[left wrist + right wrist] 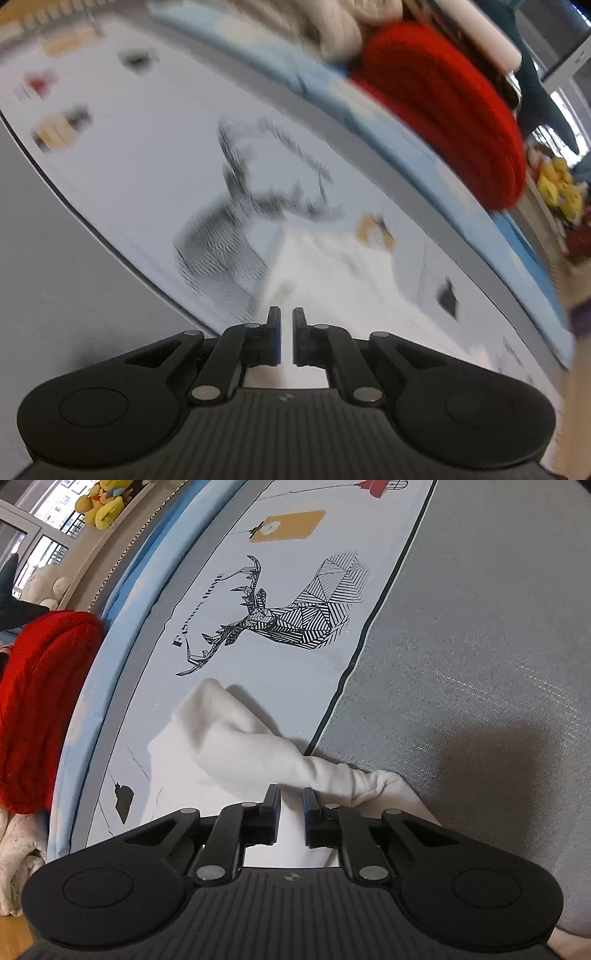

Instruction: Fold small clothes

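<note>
A small white garment [236, 746] lies crumpled on a white printed cloth [229, 664] with a black striped deer drawing [291, 616]. My right gripper [291, 797] is just over the garment's near part, its jaws a narrow gap apart with white fabric showing between them. In the blurred left wrist view the same garment [332, 266] lies ahead of my left gripper [286, 317], whose jaws stand a narrow gap apart; whether fabric is pinched there I cannot tell.
Grey surface [480, 646] borders the printed cloth on one side, a light blue padded edge [110, 635] on the other. A red knitted item [40, 701] and cream fleece [14, 856] are piled beyond it. Yellow plush toys [103, 502] sit on a shelf.
</note>
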Tool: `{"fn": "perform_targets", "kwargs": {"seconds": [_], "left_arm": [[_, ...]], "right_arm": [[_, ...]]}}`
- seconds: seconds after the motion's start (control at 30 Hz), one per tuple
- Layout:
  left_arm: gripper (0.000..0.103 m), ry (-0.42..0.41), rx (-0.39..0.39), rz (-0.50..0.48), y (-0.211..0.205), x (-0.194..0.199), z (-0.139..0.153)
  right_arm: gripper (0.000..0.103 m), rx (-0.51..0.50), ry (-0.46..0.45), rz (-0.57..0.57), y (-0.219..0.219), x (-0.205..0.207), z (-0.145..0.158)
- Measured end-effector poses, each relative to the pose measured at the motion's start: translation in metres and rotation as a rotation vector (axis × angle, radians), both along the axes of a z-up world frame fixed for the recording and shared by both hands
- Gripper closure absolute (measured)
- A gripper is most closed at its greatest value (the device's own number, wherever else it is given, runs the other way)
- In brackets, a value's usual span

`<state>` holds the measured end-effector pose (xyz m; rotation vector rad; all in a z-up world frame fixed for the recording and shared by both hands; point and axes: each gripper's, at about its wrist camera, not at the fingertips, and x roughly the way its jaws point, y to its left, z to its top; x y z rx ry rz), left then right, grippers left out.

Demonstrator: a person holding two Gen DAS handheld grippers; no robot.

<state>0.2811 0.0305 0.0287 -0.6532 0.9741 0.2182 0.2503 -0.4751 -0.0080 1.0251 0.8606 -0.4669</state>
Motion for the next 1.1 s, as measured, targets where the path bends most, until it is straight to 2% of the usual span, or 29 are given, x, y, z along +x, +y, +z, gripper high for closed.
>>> {"fn": "perform_targets", "kwargs": {"seconds": [0.07, 0.1, 0.13, 0.17, 0.3, 0.4, 0.5, 0.57, 0.8, 0.83, 0.87, 0.9, 0.93, 1.03, 1.1], "left_arm": [[0.095, 0.161, -0.095, -0.001, 0.002, 0.005, -0.035], [0.1, 0.217, -0.125, 0.021, 0.005, 0.003, -0.05], [0.101, 0.204, -0.133, 0.047, 0.008, 0.0, -0.052], [0.101, 0.203, -0.114, 0.033, 0.007, 0.002, -0.048], [0.091, 0.157, -0.041, -0.001, 0.0, 0.004, -0.031], [0.091, 0.182, -0.081, 0.005, 0.0, 0.006, -0.038], [0.091, 0.185, -0.076, -0.009, 0.0, 0.008, -0.037], [0.09, 0.188, -0.078, -0.012, -0.003, 0.007, -0.036], [0.09, 0.2, -0.095, -0.011, -0.001, 0.013, -0.039], [0.09, 0.201, -0.095, -0.012, -0.001, 0.014, -0.039], [0.09, 0.202, -0.095, -0.012, -0.001, 0.015, -0.039], [0.09, 0.204, -0.094, -0.013, -0.002, 0.015, -0.039], [0.09, 0.204, -0.093, -0.016, -0.002, 0.016, -0.039], [0.09, 0.205, -0.091, -0.024, -0.002, 0.018, -0.038], [0.09, 0.199, -0.09, -0.023, -0.001, 0.019, -0.035]], "right_arm": [[0.085, -0.035, -0.033, 0.013, 0.0, 0.001, 0.008], [0.083, -0.059, -0.059, 0.025, 0.0, 0.003, 0.013], [0.079, -0.081, -0.091, 0.04, -0.001, 0.006, 0.019], [0.078, -0.096, -0.12, 0.054, -0.003, 0.009, 0.023], [0.077, -0.157, -0.197, 0.122, -0.009, 0.021, 0.035], [0.072, -0.163, -0.197, 0.152, -0.013, 0.032, 0.032], [0.067, -0.162, -0.173, 0.168, -0.013, 0.045, 0.026], [0.06, -0.167, -0.162, 0.172, -0.013, 0.054, 0.023], [0.06, -0.181, -0.163, 0.237, 0.002, 0.068, 0.019], [0.06, -0.195, -0.163, 0.257, 0.005, 0.071, 0.019], [0.068, -0.215, -0.158, 0.283, 0.007, 0.073, 0.019], [0.079, -0.239, -0.15, 0.308, 0.009, 0.076, 0.019], [0.101, -0.271, -0.148, 0.296, 0.007, 0.075, 0.019], [0.103, -0.293, -0.152, 0.125, -0.017, 0.064, 0.021], [0.103, -0.338, -0.163, 0.062, -0.026, 0.057, 0.03]]}}
